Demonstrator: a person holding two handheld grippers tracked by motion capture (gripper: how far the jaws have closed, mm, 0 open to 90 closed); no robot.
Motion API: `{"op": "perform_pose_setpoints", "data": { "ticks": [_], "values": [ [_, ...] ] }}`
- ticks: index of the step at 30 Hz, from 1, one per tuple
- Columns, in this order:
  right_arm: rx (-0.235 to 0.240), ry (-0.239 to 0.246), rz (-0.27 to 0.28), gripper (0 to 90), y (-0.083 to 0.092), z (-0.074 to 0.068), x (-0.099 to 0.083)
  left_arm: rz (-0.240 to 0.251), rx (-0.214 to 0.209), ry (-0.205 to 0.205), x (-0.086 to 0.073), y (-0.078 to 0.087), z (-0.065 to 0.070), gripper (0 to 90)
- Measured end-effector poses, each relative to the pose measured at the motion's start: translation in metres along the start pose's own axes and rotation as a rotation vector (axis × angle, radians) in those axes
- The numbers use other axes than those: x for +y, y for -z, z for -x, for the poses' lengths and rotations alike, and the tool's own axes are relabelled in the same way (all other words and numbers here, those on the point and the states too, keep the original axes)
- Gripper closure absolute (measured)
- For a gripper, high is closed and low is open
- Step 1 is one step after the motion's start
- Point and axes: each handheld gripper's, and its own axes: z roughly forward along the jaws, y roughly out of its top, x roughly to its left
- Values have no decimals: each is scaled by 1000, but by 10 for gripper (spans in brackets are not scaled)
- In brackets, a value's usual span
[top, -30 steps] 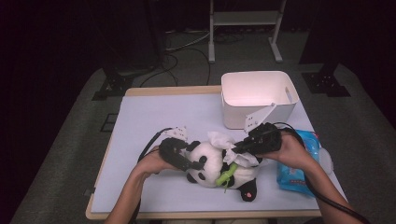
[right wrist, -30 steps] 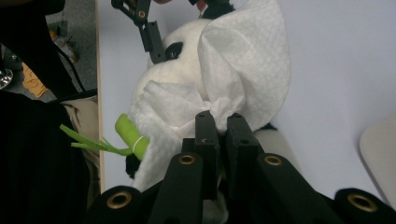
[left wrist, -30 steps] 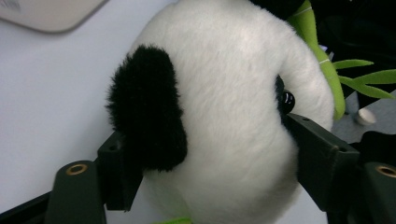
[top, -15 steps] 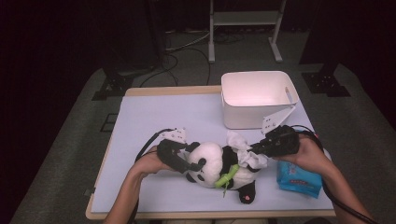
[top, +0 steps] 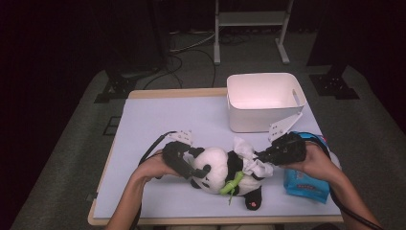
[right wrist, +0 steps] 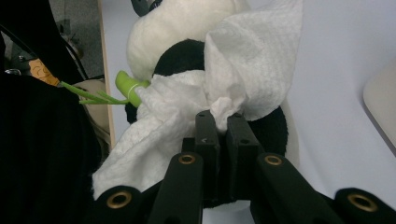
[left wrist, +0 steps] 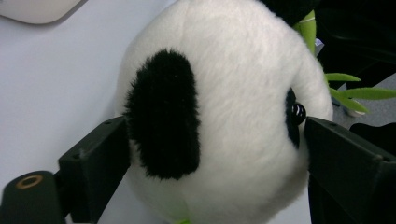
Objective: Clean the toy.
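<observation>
i saw the plush panda [top: 218, 170] lying on its side near the table's front edge, a crumpled white tissue [top: 251, 160] draped on its black body.

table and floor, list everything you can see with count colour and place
soft plush panda toy: 1, black and white, lying near the table's front edge, holding a green bamboo sprig
crumpled white tissue: 1, white, draped on the panda's body
rectangular white plastic bin: 1, white, far right of table
blue wet-wipe packet: 1, blue, front right, beside the right hand
pale lilac table top: 1, wooden edge
metal stand: 1, grey, on the floor behind
left gripper: 1, black, jaws either side of the panda's head, just been opening
right gripper: 1, black, shut on the tissue
</observation>
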Motion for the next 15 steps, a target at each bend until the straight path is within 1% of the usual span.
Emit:
{"op": "perform_pose_setpoints", "data": {
  "ticks": [1,2,4,6,10,15],
  "values": [
    [3,2,1,844,-1,0,0,-5,-2,6,1,0,-1,72],
    [5,3,0,844,-2,0,0,-5,-5,23,1,-1,-1,66],
    [12,5,0,845,-3,0,0,-20,-13,31,4,-4,-3,39],
    [23,3,-1,846,-5,-1,1,-40,-19,31,7,-8,-4,22],
    [34,10,0,845,-6,0,1,-75,-43,31,14,-13,-7,0],
    [54,1,11,845,-8,3,-1,-79,-62,28,16,-19,-8,0]
  ]
}}
